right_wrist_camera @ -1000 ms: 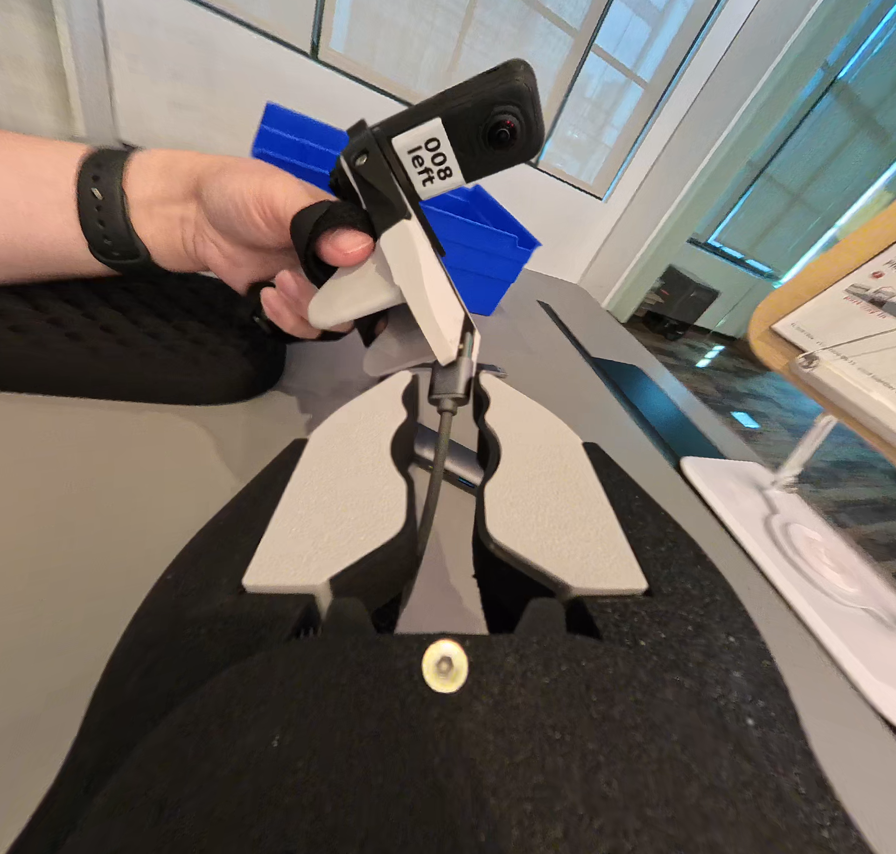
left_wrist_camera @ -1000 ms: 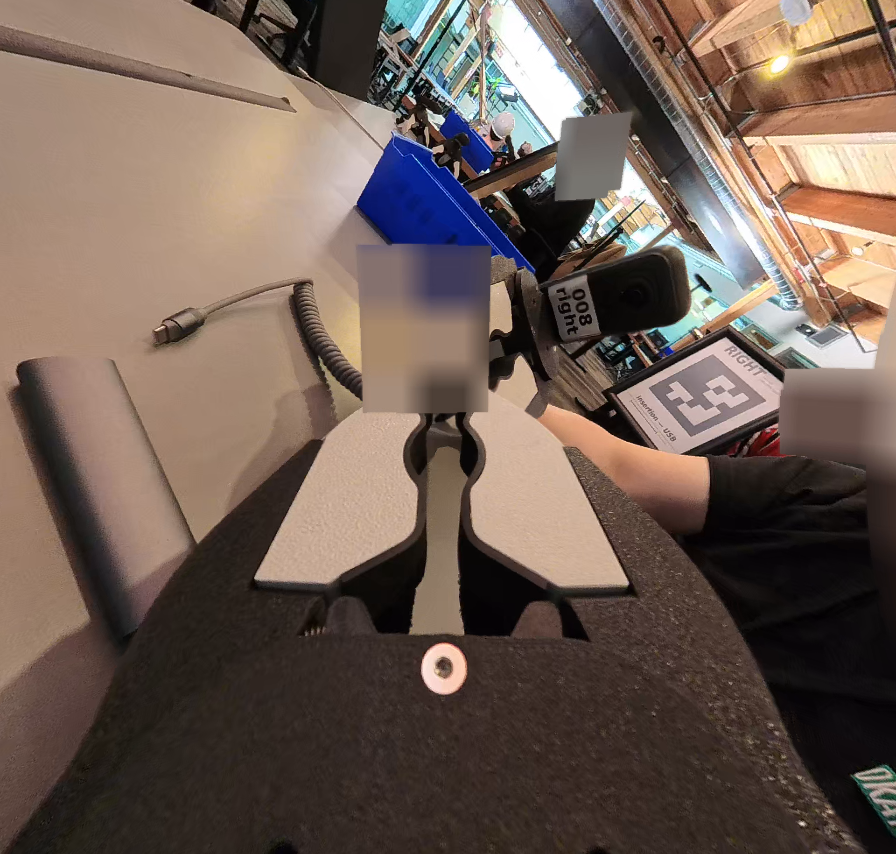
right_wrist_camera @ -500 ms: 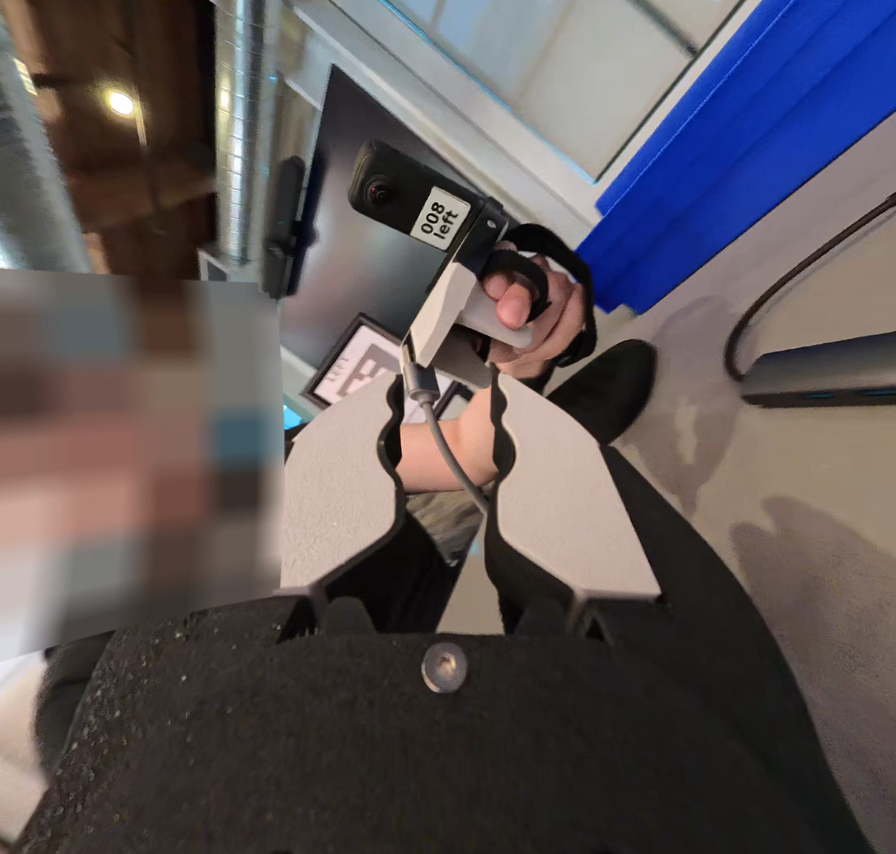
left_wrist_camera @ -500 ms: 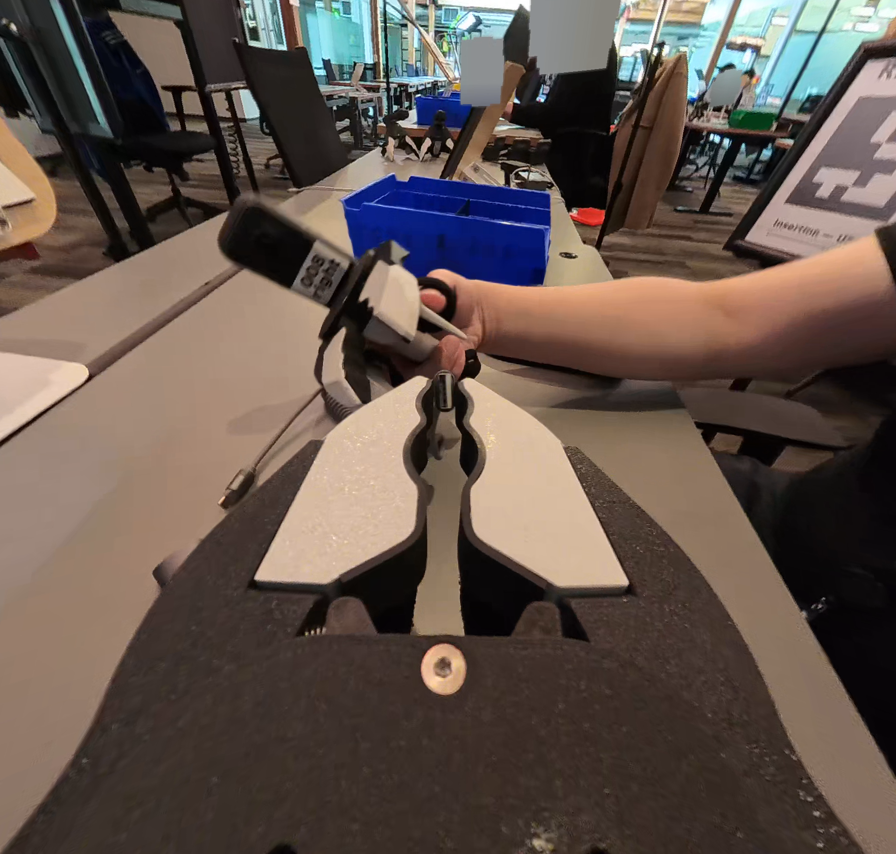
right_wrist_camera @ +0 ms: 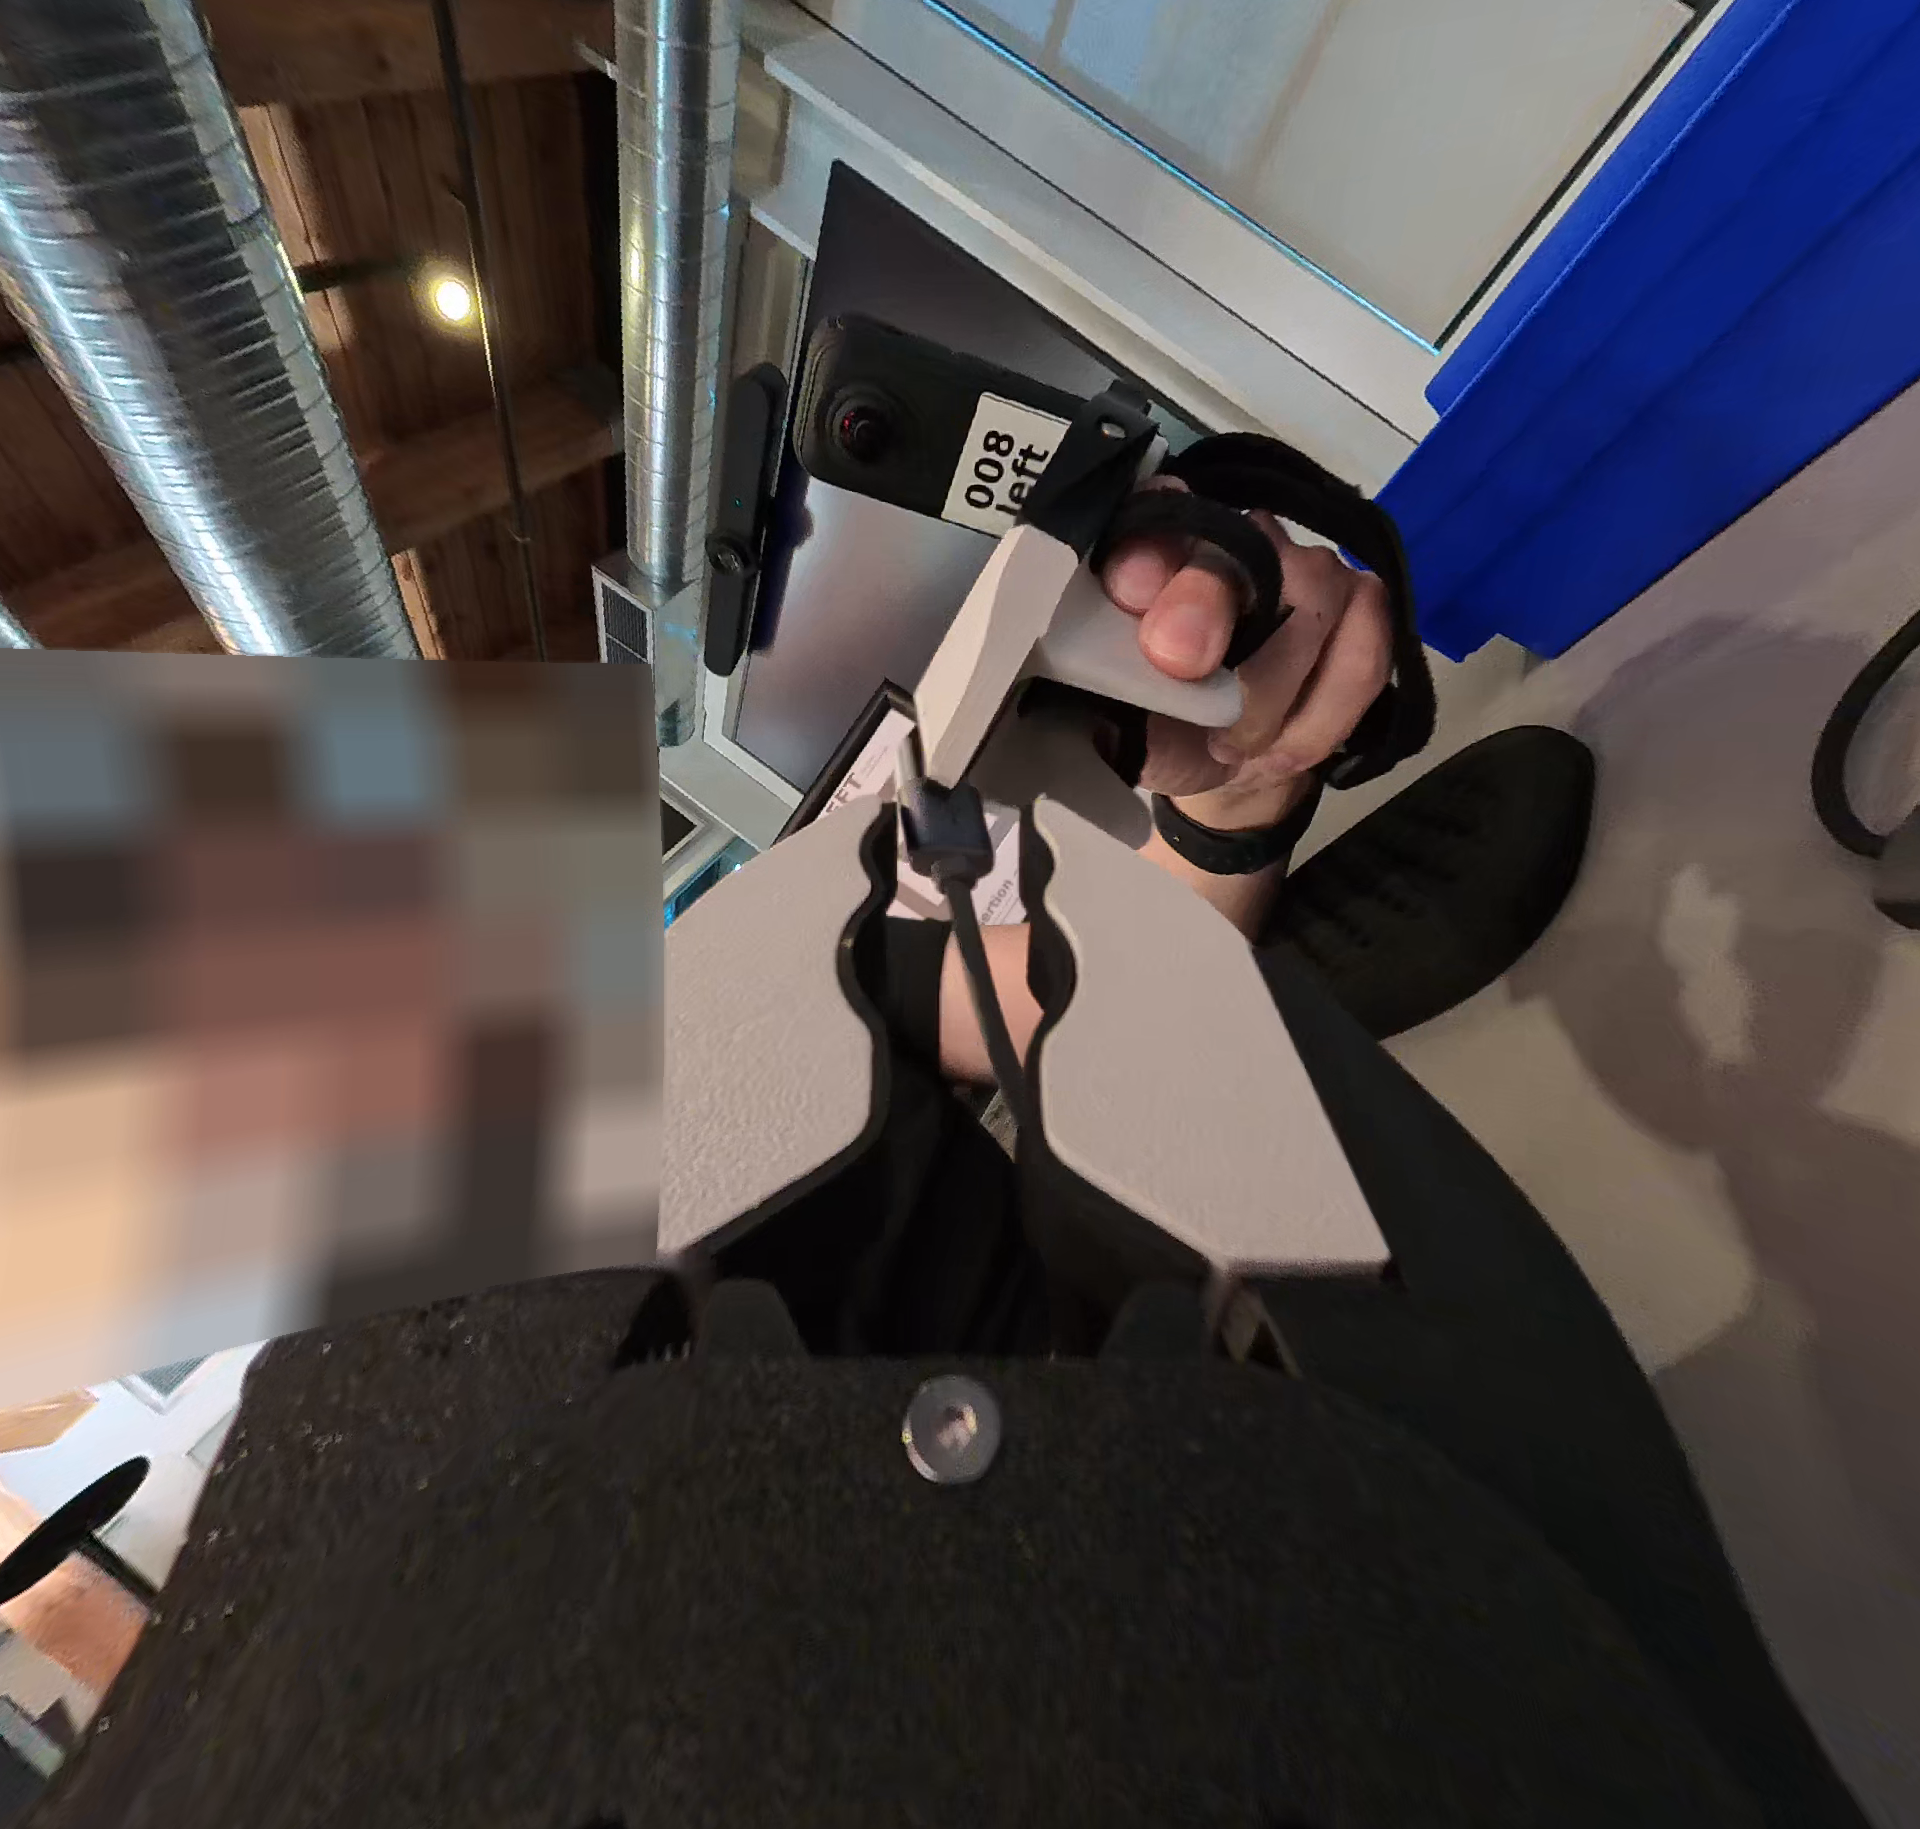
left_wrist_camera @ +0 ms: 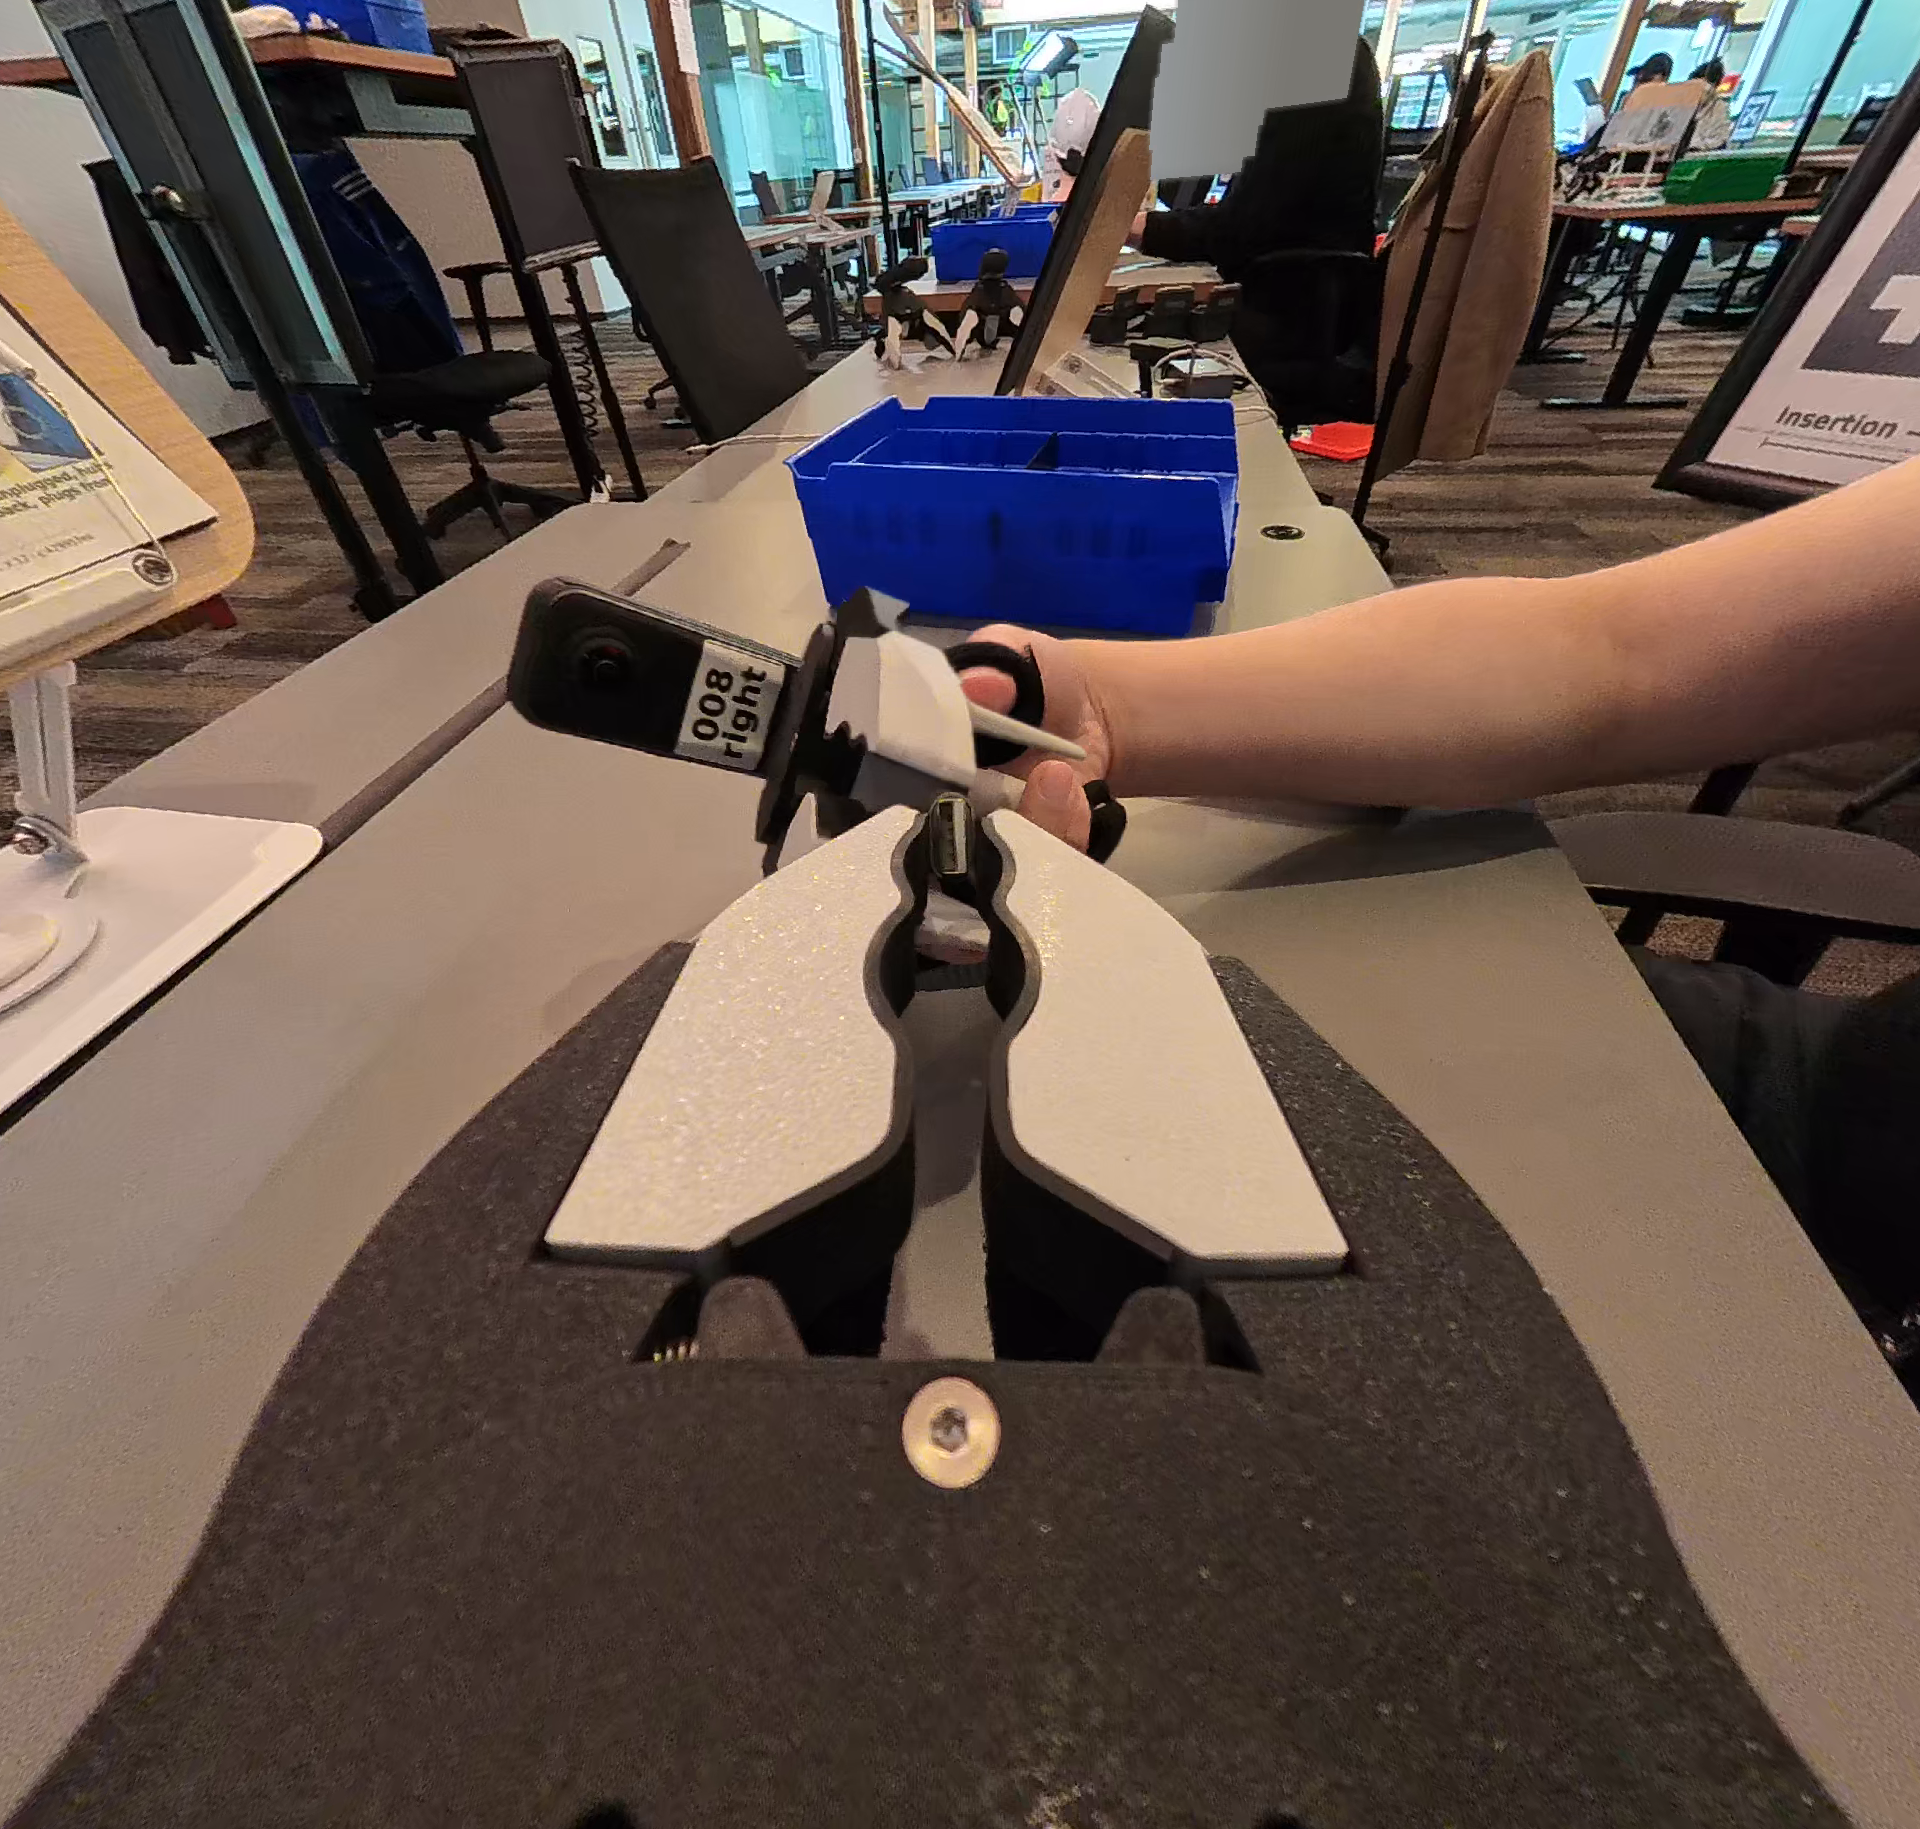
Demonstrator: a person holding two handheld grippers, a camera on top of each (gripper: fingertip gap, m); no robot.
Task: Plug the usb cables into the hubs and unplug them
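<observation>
Your right gripper (right_wrist_camera: 951,844) tilted further up since before; left gripper (left_wrist_camera: 951,844) pinched the plug (right_wrist_camera: 940,829), right jaws gaped. Re-grip squarely.

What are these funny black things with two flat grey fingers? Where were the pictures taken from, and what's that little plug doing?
They are hand-held pinchers, called grippers. A person holds one in each hand. Each gripper carries a camera that looks along its own two fingers, so each picture shows one gripper close up and the other one farther off.

In the left camera's picture, the left gripper pinches a USB plug at its tips. Below is a grey table with a blue bin on it.

The right camera's picture is tipped up toward the ceiling. There the right gripper has its fingers a little wider apart than the plug, and the plug's cable runs back between them.
</observation>
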